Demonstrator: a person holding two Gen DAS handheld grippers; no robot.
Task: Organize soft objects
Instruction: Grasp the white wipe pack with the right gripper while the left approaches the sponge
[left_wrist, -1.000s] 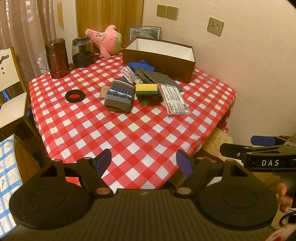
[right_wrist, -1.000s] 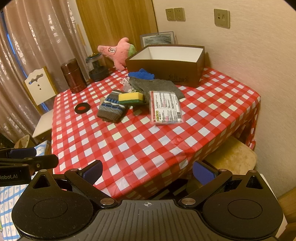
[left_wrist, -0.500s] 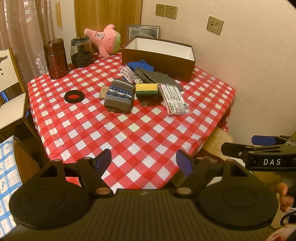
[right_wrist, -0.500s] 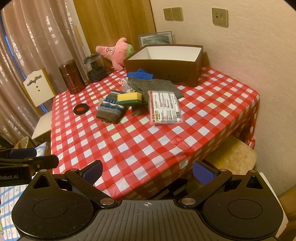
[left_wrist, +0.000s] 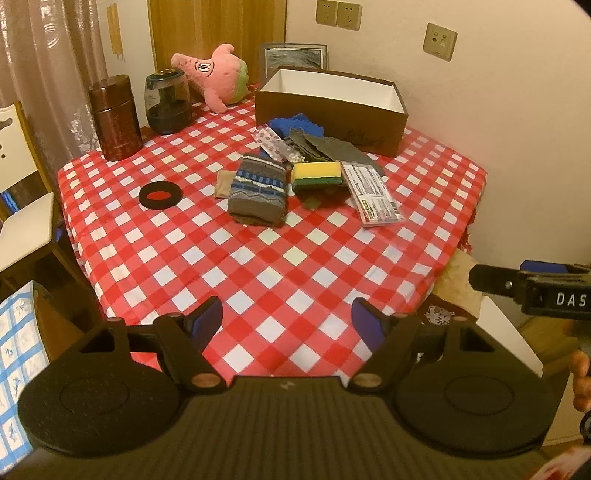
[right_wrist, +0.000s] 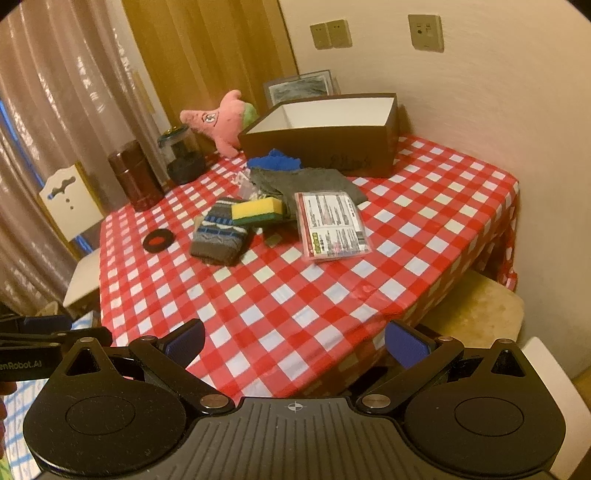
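On the red checked table lie a patterned knit sock (left_wrist: 258, 192) (right_wrist: 219, 232), a yellow-green sponge (left_wrist: 316, 175) (right_wrist: 257, 210), a grey cloth (left_wrist: 328, 148) (right_wrist: 306, 181) and a blue cloth (left_wrist: 295, 123) (right_wrist: 275, 159). A pink plush toy (left_wrist: 218, 74) (right_wrist: 221, 120) leans at the back. An open brown box (left_wrist: 332, 107) (right_wrist: 325, 136) with a white inside stands by the wall. My left gripper (left_wrist: 287, 321) is open over the table's near edge. My right gripper (right_wrist: 295, 341) is open too, off the table's near corner. Both hold nothing.
A flat plastic packet (left_wrist: 375, 194) (right_wrist: 332, 225), a small candy bag (left_wrist: 273, 144), a black-red disc (left_wrist: 160, 194), a brown canister (left_wrist: 116, 118) and a dark jar (left_wrist: 168, 101) share the table. A white chair (left_wrist: 22, 218) stands left, a cushioned stool (right_wrist: 476, 314) right.
Both grippers have drifted slightly; the table scene has shifted a little in each view. The jaws stay open and nothing on the table has moved.
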